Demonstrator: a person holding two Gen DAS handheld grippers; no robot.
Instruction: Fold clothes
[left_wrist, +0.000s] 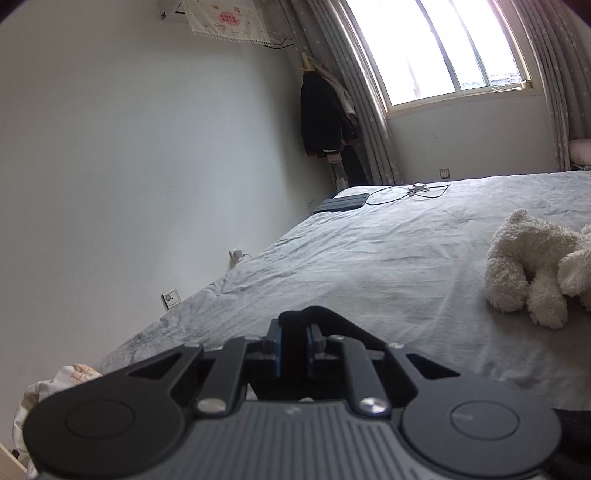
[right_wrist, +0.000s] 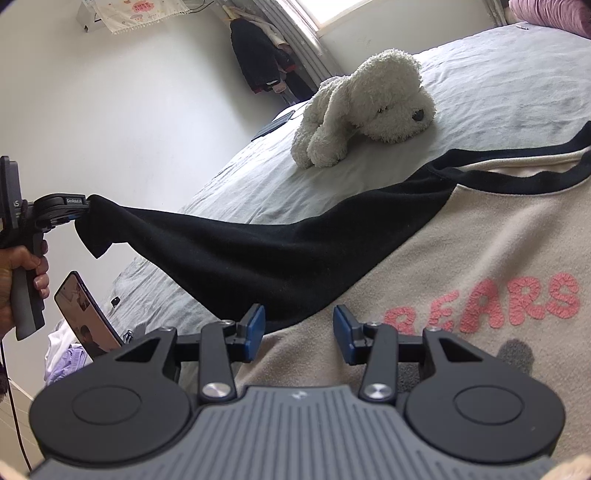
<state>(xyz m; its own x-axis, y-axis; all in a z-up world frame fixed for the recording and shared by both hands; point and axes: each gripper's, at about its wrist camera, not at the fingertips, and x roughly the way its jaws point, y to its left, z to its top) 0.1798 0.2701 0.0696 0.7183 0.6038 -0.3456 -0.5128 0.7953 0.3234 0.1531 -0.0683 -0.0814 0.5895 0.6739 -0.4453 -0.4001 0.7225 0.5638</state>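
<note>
Right gripper (right_wrist: 298, 325) gapes over sweatshirt (right_wrist: 461, 258); left gripper (left_wrist: 294, 334) pinches its black sleeve (right_wrist: 221, 243)

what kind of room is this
Most likely a bedroom: a wide bed with a grey sheet, a white plush dog lying on it, and a curtained window beyond.

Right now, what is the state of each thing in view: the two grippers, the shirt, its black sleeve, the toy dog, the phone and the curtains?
Left gripper: shut on the sleeve end.
Right gripper: open, above the shirt, holding nothing.
Shirt: spread on the bed, unfolded, print facing up.
Black sleeve: lifted and pulled out to the side.
Toy dog: lying on the bed, apart from the shirt.
Phone: propped up, screen lit.
Curtains: drawn open.
</note>
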